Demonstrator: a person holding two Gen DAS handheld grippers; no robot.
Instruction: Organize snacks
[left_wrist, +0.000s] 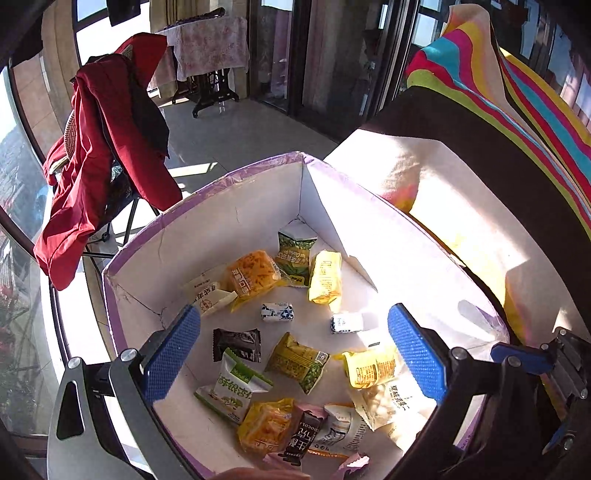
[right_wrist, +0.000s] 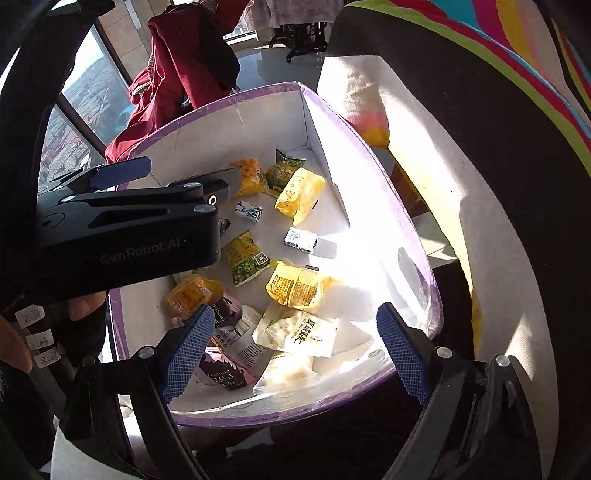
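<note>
A red cloth (left_wrist: 103, 155) is draped outside the box's left wall. The left gripper (left_wrist: 293, 354) and right gripper (right_wrist: 295, 349) are held open and empty over the purple-rimmed white cardboard box (left_wrist: 229, 221). Assorted foil snack packets (left_wrist: 295, 360) are already scattered inside, unsorted. Free floor is left mid-box; steep walls limit sideways approach.

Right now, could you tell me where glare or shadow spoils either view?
Left wrist view: sunlight bleaches the box floor near the small white packet. Right wrist view: glare washes out the near-right corner and the pale nut packets; the left gripper's body blocks part.
</note>
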